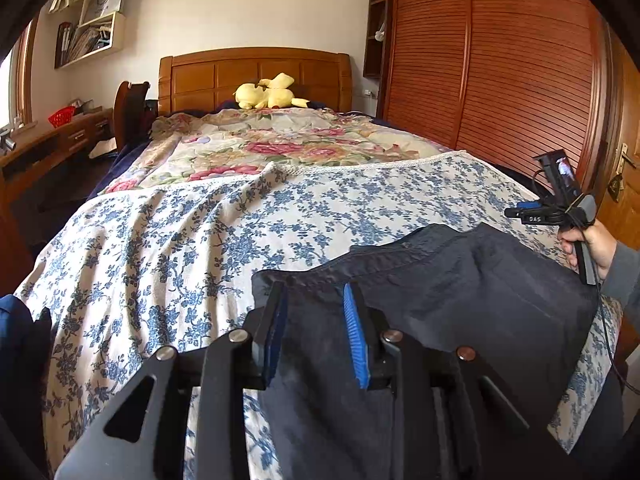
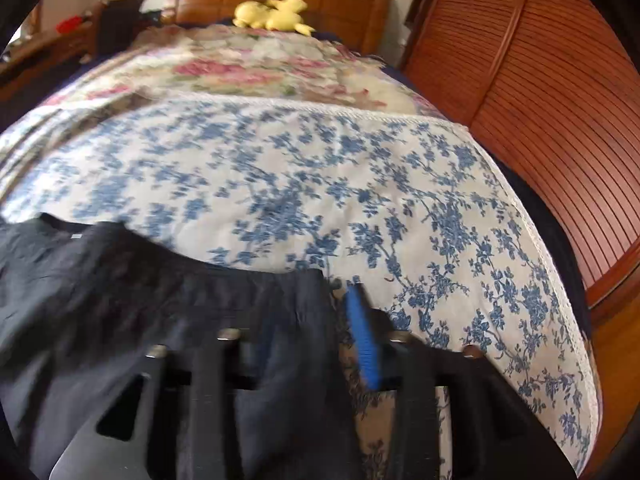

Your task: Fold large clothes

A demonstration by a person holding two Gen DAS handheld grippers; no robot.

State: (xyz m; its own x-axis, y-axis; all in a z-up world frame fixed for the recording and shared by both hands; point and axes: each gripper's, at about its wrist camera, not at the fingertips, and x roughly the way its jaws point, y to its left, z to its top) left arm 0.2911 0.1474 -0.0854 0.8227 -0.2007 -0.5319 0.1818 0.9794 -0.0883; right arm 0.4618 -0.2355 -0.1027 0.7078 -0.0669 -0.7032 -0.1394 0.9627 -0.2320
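Observation:
A large dark navy garment (image 1: pixel 460 280) lies spread over the near end of the bed, on a white sheet with blue flowers (image 1: pixel 200 240). My left gripper (image 1: pixel 314 288) hovers over the garment's left corner with its blue-padded fingers apart and only flat cloth showing in the gap. A hand holds my right gripper (image 1: pixel 516 213) above the garment's far right edge. In the blurred right wrist view the right gripper (image 2: pixel 312 300) is open over the garment's (image 2: pixel 120 280) right edge, which runs between its fingers, pads clear of it. The flowered sheet (image 2: pixel 320 180) stretches ahead.
A pink floral quilt (image 1: pixel 280 140) covers the far half of the bed, with a yellow plush toy (image 1: pixel 268 94) by the wooden headboard (image 1: pixel 256 72). Slatted wardrobe doors (image 1: pixel 500 80) stand close on the right; a desk (image 1: pixel 52 140) is at the left. A blue cloth (image 1: pixel 12 340) shows at the left edge.

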